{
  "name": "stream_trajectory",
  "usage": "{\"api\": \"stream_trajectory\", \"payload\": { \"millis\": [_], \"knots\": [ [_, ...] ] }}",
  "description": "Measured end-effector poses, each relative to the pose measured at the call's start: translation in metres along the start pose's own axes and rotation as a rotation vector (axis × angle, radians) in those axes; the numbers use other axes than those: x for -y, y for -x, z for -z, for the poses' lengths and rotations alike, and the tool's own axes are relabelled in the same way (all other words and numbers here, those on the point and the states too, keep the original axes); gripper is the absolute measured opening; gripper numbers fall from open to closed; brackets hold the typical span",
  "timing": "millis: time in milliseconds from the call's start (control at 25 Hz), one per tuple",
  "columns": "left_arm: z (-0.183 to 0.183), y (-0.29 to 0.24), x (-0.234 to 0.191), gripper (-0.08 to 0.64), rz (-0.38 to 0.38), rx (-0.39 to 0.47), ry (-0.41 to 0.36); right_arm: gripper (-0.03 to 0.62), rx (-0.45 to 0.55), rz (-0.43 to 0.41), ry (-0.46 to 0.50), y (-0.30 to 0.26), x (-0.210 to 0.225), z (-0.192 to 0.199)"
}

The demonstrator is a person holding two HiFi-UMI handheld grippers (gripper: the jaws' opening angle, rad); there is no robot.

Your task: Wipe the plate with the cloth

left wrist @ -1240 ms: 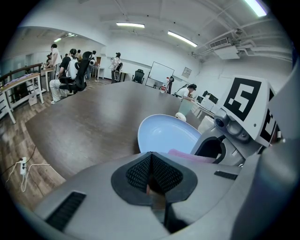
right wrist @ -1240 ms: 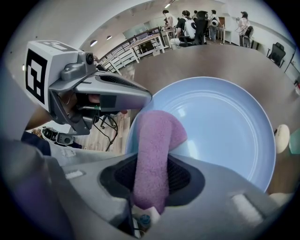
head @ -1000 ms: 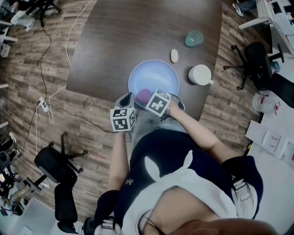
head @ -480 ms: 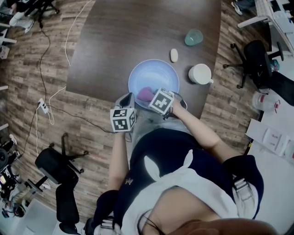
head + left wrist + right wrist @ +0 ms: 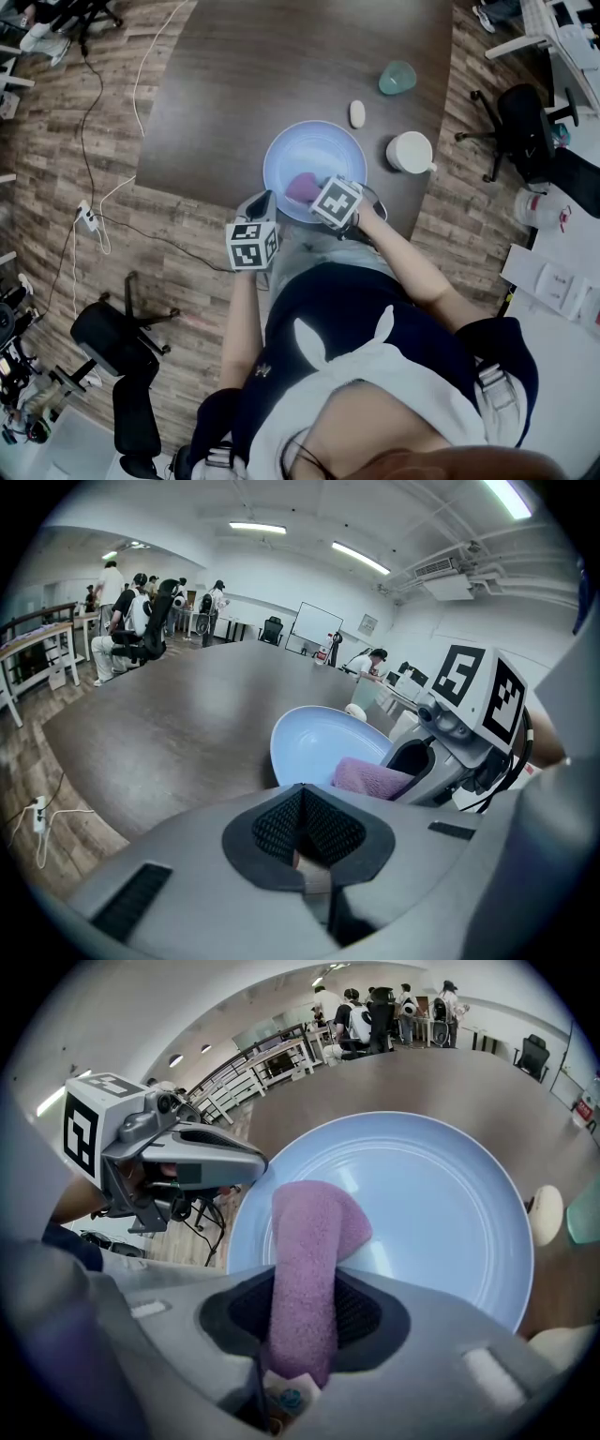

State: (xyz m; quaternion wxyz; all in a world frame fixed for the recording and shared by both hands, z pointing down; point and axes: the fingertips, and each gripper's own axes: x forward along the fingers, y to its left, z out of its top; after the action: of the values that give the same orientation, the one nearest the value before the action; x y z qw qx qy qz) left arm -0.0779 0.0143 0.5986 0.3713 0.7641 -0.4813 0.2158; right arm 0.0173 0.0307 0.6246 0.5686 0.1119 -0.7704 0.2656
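Spanning a room floored in wood planks [image 5: 122, 234], a dark brown counter [image 5: 281, 75] carries one pale blue plate [image 5: 319, 150], one white mug [image 5: 410, 152], one teal cup [image 5: 397, 78] and one small white oval thing [image 5: 356, 113]. The right claw [image 5: 305, 1312] pinches a purple cloth [image 5: 314, 1241] whose free end lies on the plate's near side. The left claw [image 5: 305, 832], pressed together on nothing, hangs at the counter's near edge, just beside the plate. A whiteboard [image 5: 314, 630] shows in the left gripper view alone. People at far desks [image 5: 131, 611] show in both gripper views, not from the head.

even ceiling-strip light [image 5: 361, 557], soft glare on the plate [image 5: 441, 1213]; fisheye bending at edges, near parts blurred.
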Motion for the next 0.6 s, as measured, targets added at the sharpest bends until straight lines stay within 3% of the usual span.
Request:
{"api": "stream_trajectory", "payload": {
  "millis": [600],
  "knots": [
    [0.001,0.000,0.000,0.005,-0.002,-0.001,-0.003,0.135,0.027,0.007,-0.066,0.006,0.018,0.002]
  ]
}}
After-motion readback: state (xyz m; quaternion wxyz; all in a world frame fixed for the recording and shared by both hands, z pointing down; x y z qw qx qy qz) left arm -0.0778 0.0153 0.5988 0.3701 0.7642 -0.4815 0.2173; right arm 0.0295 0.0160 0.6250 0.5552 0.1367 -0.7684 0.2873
